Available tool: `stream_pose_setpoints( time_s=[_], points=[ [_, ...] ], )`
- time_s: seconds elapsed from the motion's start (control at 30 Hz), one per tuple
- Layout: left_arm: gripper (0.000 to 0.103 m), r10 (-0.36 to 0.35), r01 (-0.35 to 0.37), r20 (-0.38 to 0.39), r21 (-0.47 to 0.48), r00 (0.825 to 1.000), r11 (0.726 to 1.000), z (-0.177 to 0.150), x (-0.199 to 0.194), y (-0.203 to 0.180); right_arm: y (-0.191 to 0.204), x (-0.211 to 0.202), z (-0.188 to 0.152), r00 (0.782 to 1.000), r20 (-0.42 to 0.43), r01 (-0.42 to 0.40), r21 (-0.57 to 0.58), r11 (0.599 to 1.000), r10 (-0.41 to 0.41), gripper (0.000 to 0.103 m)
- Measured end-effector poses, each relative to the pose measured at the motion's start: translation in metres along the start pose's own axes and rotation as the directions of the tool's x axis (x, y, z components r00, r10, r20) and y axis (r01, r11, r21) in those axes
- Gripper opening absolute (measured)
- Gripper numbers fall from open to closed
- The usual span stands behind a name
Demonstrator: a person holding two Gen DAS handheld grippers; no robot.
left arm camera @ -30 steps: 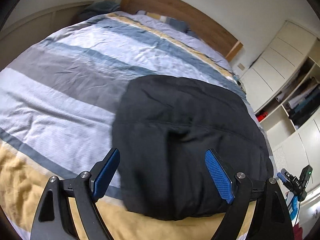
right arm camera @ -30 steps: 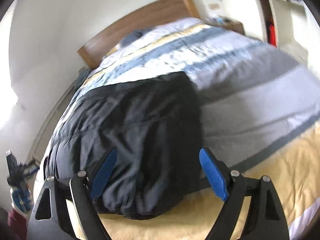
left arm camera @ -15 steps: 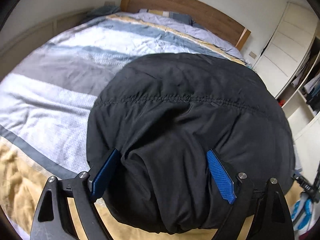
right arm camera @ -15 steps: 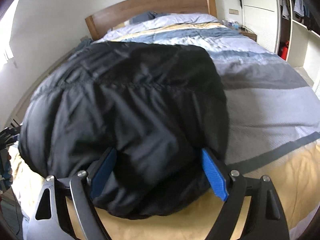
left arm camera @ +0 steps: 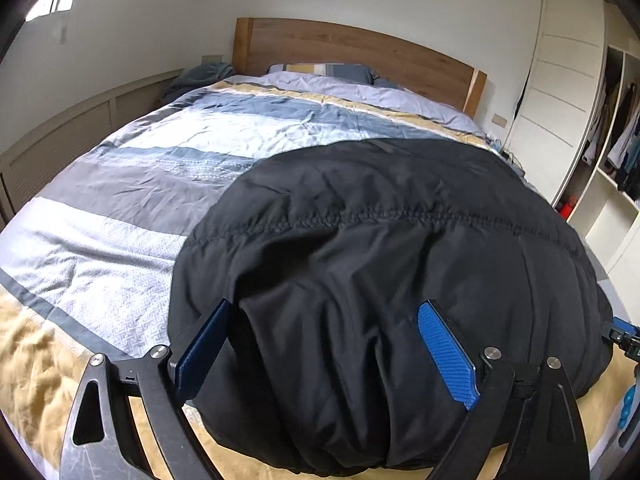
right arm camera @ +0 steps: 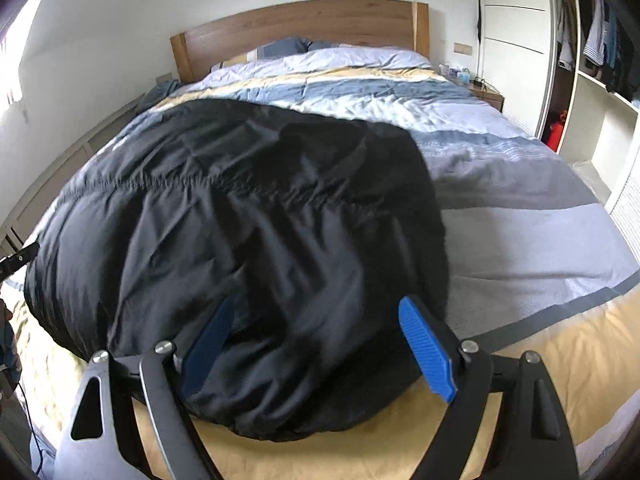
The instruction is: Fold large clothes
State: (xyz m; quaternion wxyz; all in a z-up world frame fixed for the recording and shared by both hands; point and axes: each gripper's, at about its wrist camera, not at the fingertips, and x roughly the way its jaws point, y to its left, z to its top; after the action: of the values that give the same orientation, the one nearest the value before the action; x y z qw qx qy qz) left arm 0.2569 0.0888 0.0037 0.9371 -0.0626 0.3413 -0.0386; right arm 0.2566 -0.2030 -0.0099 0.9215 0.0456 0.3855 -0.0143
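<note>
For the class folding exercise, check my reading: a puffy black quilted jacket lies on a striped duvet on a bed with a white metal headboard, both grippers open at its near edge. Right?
One error: the headboard is brown wood, as the left wrist view shows. The puffy black quilted jacket does lie on the striped duvet, with left gripper and right gripper open.

No readable text, label, brand, number or sign is to be found in either view.

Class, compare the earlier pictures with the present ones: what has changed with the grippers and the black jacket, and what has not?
Both the left gripper and right gripper moved in toward the black jacket, whose near edge now bulges between their open fingers. Nothing is gripped yet. The jacket stays on the striped duvet.
</note>
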Motion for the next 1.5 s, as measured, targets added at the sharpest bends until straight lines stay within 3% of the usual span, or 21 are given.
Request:
stream_pose_setpoints(
  time_s=[0.87, 1.1, 1.5],
  points=[
    [0.098, 0.069, -0.069, -0.042, 0.009, 0.997, 0.998, -0.018, -0.009, -0.001, -0.035, -0.002, -0.030, 0.996, -0.073, 0.051, 0.062, 0.997, -0.046, 0.084],
    [0.098, 0.076, -0.076, -0.023, 0.003, 0.997, 0.997, -0.025, -0.042, -0.005, -0.032, -0.023, -0.040, 0.993, -0.070, 0.102, 0.052, 0.993, -0.098, 0.084],
    [0.099, 0.084, -0.085, 0.027, 0.049, 0.996, 0.995, -0.039, -0.109, -0.028, 0.011, -0.081, -0.064, 0.998, -0.013, 0.066, -0.001, 0.998, -0.066, 0.084]
  ],
)
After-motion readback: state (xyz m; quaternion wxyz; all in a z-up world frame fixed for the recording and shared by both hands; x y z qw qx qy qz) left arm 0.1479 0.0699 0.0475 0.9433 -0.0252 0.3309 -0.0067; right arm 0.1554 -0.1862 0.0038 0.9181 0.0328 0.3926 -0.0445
